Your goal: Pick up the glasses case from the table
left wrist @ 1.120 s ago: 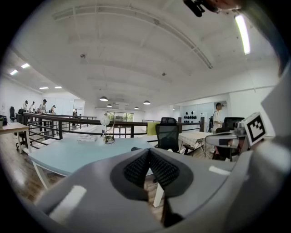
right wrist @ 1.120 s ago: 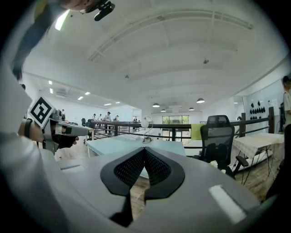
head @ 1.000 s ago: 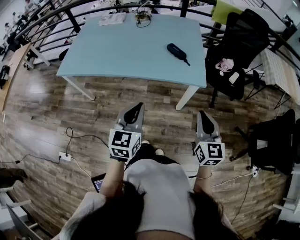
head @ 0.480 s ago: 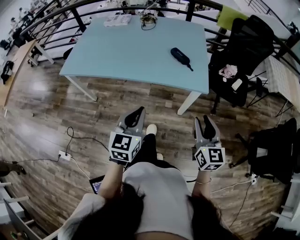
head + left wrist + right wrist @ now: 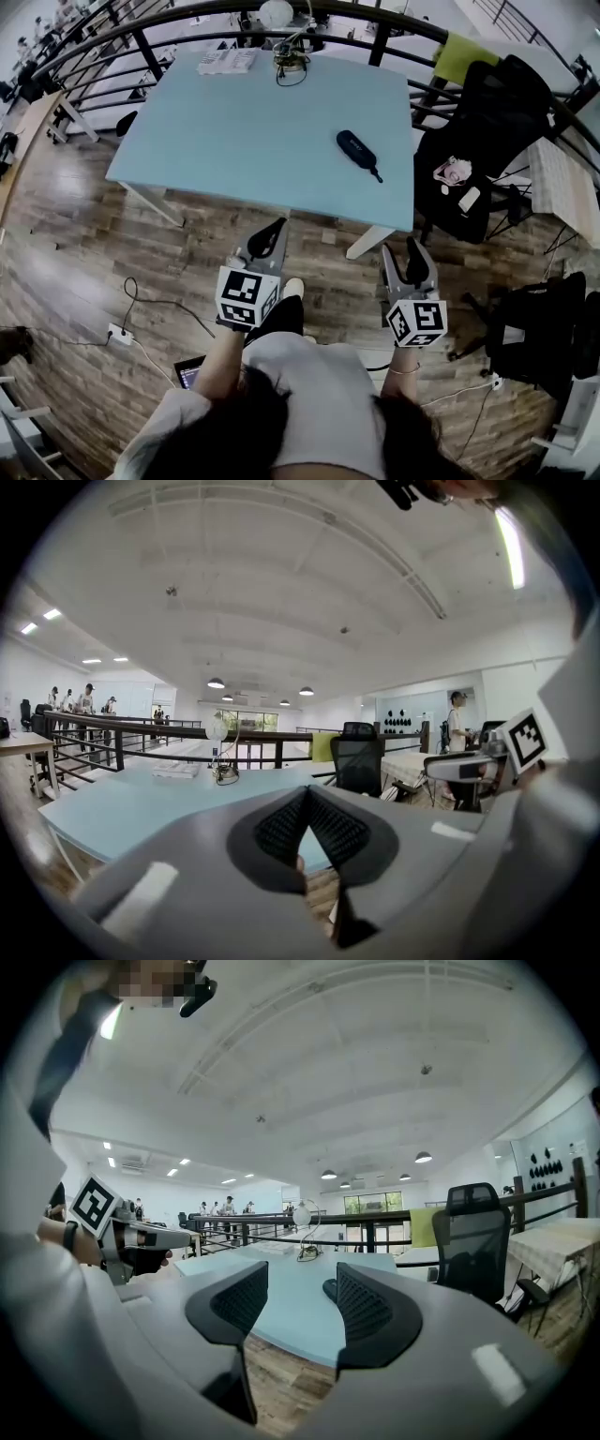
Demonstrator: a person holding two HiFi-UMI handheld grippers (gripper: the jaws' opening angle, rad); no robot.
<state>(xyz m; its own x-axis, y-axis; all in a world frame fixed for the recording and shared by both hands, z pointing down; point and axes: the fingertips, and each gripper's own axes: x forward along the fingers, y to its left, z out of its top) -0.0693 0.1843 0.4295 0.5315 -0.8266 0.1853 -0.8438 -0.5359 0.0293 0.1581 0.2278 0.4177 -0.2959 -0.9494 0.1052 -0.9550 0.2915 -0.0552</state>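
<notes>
The dark glasses case (image 5: 354,150) lies on the pale blue table (image 5: 216,131), toward its right side. It is well apart from both grippers, which are held over the wooden floor (image 5: 84,244) short of the table's near edge. The left gripper (image 5: 272,230) has its jaws together at the tips with nothing in them, while the right gripper (image 5: 409,251) has its jaws apart and opening, empty, the case showing far off through the gap. A black office chair (image 5: 487,103) stands just right of the table, and papers (image 5: 225,61) lie at its far edge.
</notes>
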